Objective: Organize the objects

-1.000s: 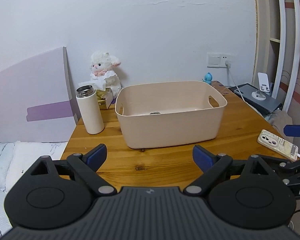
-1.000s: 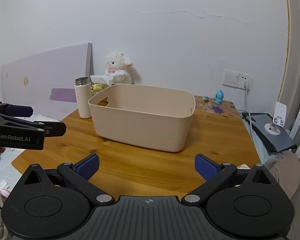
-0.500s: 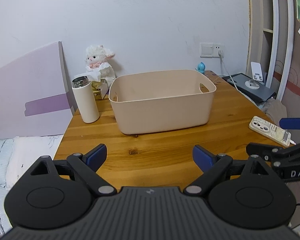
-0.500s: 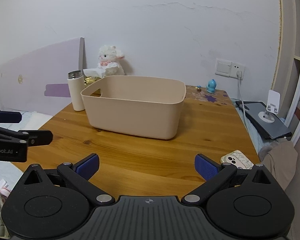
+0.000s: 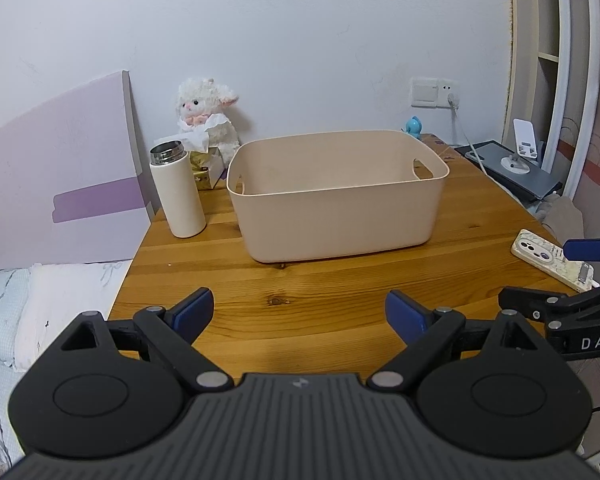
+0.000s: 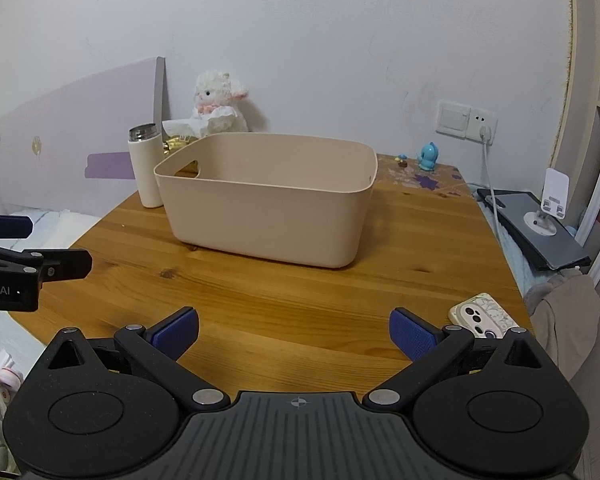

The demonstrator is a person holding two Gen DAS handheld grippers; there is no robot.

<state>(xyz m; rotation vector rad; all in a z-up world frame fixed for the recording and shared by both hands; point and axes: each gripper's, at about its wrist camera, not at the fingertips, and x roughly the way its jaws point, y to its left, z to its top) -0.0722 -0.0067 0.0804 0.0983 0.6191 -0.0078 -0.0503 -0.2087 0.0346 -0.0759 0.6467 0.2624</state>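
- Phone [image 6: 483, 316] in a patterned case lies flat at the right front edge of the bench [image 6: 300, 280], camera side up; a cable leaves its end in the left wrist view.
- Bare wood between the front edge and the bin; nothing stands between either hand-held gripper and the bin.
- Beige plastic bin [image 5: 336, 196] sits upright mid-bench, cut-out handles in both short walls. Its floor is hidden behind the near wall, so contents cannot be told.
- White flask [image 5: 177, 190] with a steel rim stands upright just beside the bin's left wall, near the left edge of the bench.
- Behind the flask: gold tissue box [image 5: 206, 168] with tissue pulled up, then a white plush lamb [image 5: 208, 120] at the back left corner against the wall.
- Small blue figurine [image 6: 427, 156] at the back right corner, below the wall socket [image 6: 466, 122].
- Dark tablet with a white stand [image 6: 536, 226] lies off the right edge of the bench.
- Lilac board [image 5: 56, 176] leans at the left; bedding [image 5: 48, 300] below it.
- Left hand-held gripper [image 5: 299, 311]: jaws spread wide, nothing between the blue pads, over the front edge, touching nothing.
- Right hand-held gripper [image 6: 294, 330]: jaws equally wide apart, empty, over the front edge, phone just beside its right finger.
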